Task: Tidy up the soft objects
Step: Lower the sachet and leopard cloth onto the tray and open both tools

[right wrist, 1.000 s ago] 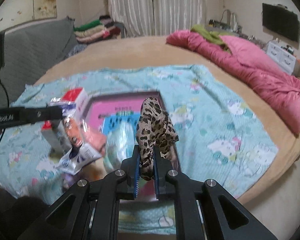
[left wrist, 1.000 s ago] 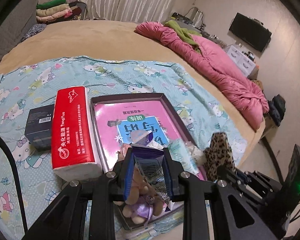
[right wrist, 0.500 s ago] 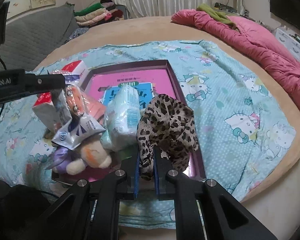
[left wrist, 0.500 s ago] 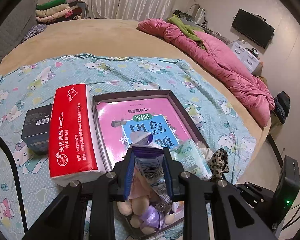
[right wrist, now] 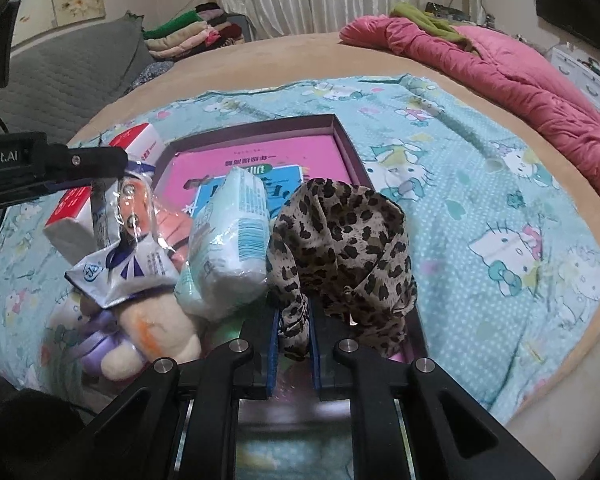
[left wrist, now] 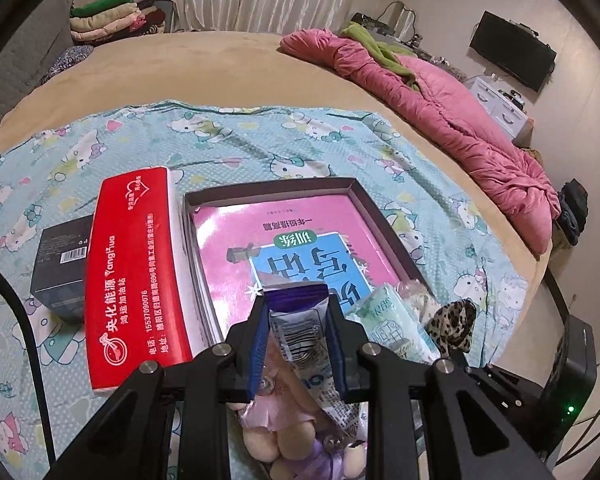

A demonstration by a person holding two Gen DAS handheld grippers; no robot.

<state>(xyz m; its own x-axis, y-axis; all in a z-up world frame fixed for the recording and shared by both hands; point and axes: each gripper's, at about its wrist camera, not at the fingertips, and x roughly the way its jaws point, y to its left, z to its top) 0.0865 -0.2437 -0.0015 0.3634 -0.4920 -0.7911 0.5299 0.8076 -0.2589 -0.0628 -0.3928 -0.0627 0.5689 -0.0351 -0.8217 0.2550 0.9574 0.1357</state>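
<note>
My left gripper (left wrist: 296,312) is shut on a clear plastic bag with a blue-white label (left wrist: 300,340); a plush doll in purple (left wrist: 300,440) hangs in it, resting at the near end of the dark shallow box (left wrist: 352,188). In the right wrist view the bag (right wrist: 120,256) and doll (right wrist: 140,336) sit left of a pale green tissue pack (right wrist: 232,240). My right gripper (right wrist: 293,320) is shut on a leopard-print cloth (right wrist: 340,248), which drapes onto the box's near right corner. The cloth also shows in the left wrist view (left wrist: 452,320).
A pink and blue book (left wrist: 300,236) lies in the box. A red tissue pack (left wrist: 132,264) and a black box (left wrist: 60,268) lie left of it on the Hello Kitty sheet (left wrist: 260,140). A pink quilt (left wrist: 460,120) lies at the bed's right.
Both grippers have come down toward the box. The leopard cloth has sunk from hanging upright to resting on the box corner, and the bagged doll now sits at the box's near end.
</note>
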